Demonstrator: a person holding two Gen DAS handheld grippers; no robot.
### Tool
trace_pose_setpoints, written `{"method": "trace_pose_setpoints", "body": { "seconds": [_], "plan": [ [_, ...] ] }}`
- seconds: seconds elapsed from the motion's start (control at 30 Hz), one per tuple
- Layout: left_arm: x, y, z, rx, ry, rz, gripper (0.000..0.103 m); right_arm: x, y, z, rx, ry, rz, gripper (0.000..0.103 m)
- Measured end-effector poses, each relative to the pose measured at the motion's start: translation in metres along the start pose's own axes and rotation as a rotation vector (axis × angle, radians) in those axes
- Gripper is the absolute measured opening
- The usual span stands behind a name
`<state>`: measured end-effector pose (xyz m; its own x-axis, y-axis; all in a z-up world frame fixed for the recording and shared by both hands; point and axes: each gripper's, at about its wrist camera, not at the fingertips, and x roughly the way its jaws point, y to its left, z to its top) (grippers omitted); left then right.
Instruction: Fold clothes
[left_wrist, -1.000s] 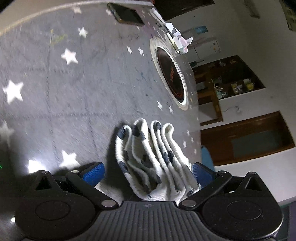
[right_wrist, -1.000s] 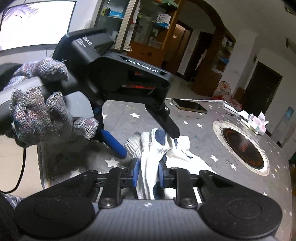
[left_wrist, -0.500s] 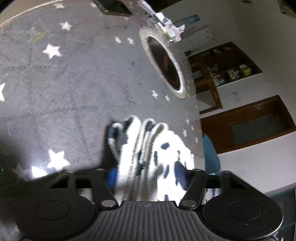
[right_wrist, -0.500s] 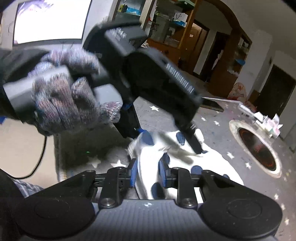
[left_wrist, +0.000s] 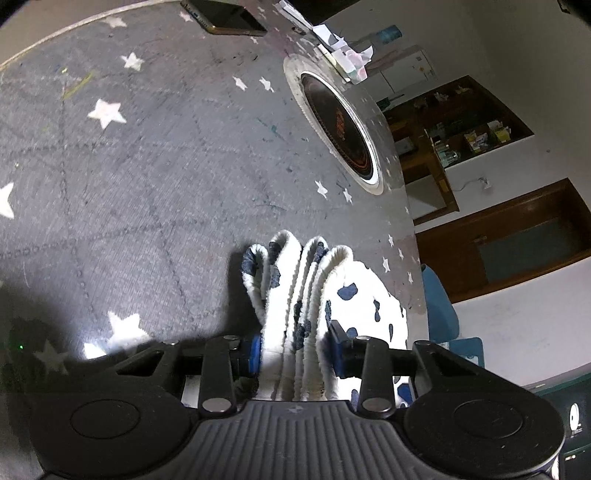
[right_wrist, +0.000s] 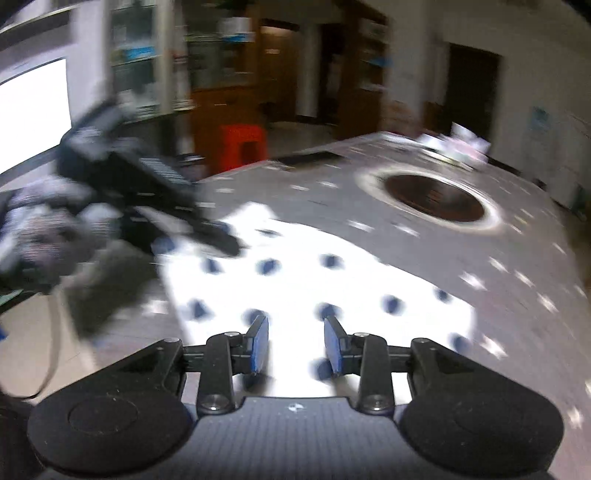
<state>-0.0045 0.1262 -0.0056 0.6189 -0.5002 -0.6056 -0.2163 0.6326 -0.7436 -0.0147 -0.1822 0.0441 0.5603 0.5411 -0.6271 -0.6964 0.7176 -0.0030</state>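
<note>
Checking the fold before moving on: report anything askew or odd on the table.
One end of the white spotted garment is bunched into ridged pleats between the left gripper jaws, not flat. Nothing is spilled or visibly damaged.

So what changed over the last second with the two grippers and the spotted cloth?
The left gripper has been closing and now pinches the bunched folds of the spotted cloth. The right gripper has been opening, let go of the cloth and swung sideways; the cloth now lies spread flat. The phone and the round burner stayed put on the table.
</note>
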Motion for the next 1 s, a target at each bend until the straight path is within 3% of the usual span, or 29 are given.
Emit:
{"method": "trace_pose_setpoints", "body": {
  "seconds": [0.2,0.27,0.5,0.57,0.67,1.0],
  "plan": [
    [0.001,-0.008,0.001,0.035,-0.011,0.025,0.038,0.002,-0.057,-0.015,0.228,0.021,-0.120,0.034],
    [0.002,-0.011,0.002,0.050,-0.015,0.035,0.038,0.004,-0.072,-0.019,0.294,0.021,-0.135,0.040],
    [0.006,-0.021,0.006,0.101,-0.027,0.072,0.037,0.007,-0.089,-0.031,0.422,0.013,-0.057,0.039],
    [0.007,-0.026,0.008,0.119,-0.030,0.082,0.036,0.008,-0.088,-0.031,0.438,0.007,-0.041,0.022],
    [0.010,-0.035,0.011,0.154,-0.033,0.090,0.034,0.006,-0.086,-0.031,0.456,-0.008,-0.036,0.010],
    [0.035,-0.079,0.034,0.249,-0.031,0.073,0.031,-0.019,-0.107,-0.005,0.435,-0.107,-0.121,0.006]
  ]
}}
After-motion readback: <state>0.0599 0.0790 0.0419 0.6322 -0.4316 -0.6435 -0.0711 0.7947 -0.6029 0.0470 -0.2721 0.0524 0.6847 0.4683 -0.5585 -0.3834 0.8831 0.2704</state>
